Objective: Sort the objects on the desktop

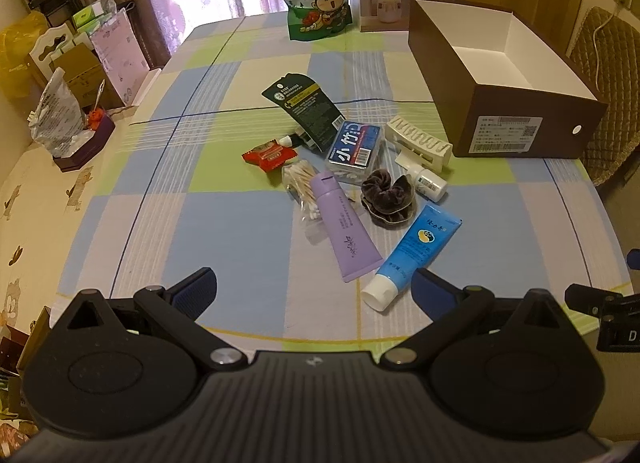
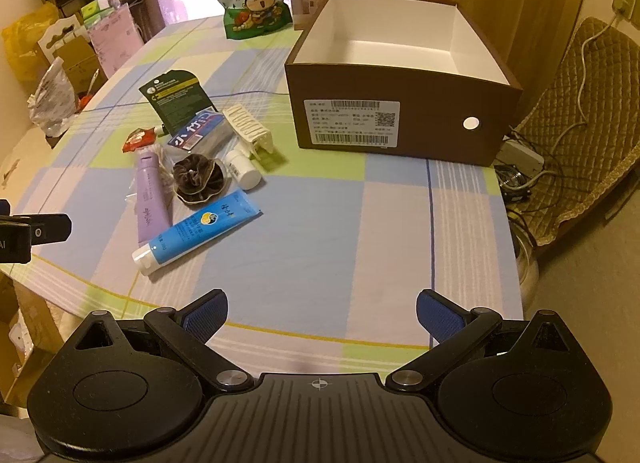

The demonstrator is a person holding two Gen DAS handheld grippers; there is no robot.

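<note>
Left tongs (image 1: 314,289) apart, empty; right tongs (image 2: 322,313) apart, empty; toiletries heap (image 1: 352,179) beside brown box (image 2: 400,103) on tabletop (image 2: 320,231)

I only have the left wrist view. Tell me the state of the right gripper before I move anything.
Observer: The right gripper is open and holds nothing. It is above the near edge of the table.
Operator: Check inside the box.
Observer: Its far inner wall and the floor in front of that wall are bare white. The near part of the floor is hidden behind the front wall.
Operator: Report what lies past the table's right side.
Observer: A power strip and tangled cables lie on the floor there, beside the chair.
</note>
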